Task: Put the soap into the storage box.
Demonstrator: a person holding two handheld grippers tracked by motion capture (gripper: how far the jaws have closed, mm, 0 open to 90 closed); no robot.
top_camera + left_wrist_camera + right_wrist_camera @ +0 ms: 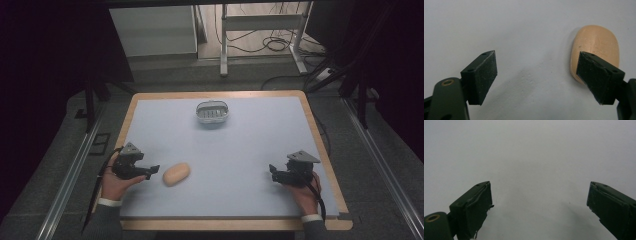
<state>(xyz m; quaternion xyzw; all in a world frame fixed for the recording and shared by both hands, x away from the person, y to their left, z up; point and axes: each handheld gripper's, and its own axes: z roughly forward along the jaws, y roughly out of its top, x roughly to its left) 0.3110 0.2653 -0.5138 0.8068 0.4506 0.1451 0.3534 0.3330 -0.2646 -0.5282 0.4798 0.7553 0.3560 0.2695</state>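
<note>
A: Start big. What's the surface?

B: Table (pixel 260 150), pale blue-grey top w/ a light wood edge. Dark floor around it, white frame legs and cables beyond the far side.

A: Next down?

B: Person's hands come in from the near edge, one gripper each. Left hand (pixel 114 185) near the left-front corner holding the left gripper (pixel 151 170); right hand (pixel 300 192) near the right-front corner w/ the right gripper (pixel 273 170). Both point inward, toward each other, well apart.

A: Then?

B: Small oval dish (pixel 212 112), grey-white w/ a ribbed insert, far-centre of the table. Well away from both grippers.

A: And the tan thing?

B: Soap bar (pixel 176 174) by the look of it: smooth rounded oval, peach-tan, matte, faint crease down the top face. Lies flat on the table, front-left, just beside the left gripper's tips.

A: Relative to the jaws?

B: In the left gripper view the soap bar (pixel 596 47) sits off to the right, not between the pads. The right-hand pad overlaps its near edge; can't tell if touching. Gap between the jaws has bare table.

A: Jaw states?

B: Left gripper (pixel 536 75) spread wide, holding nothing. Right gripper (pixel 539 205) also wide apart over bare table, nothing between.
</note>
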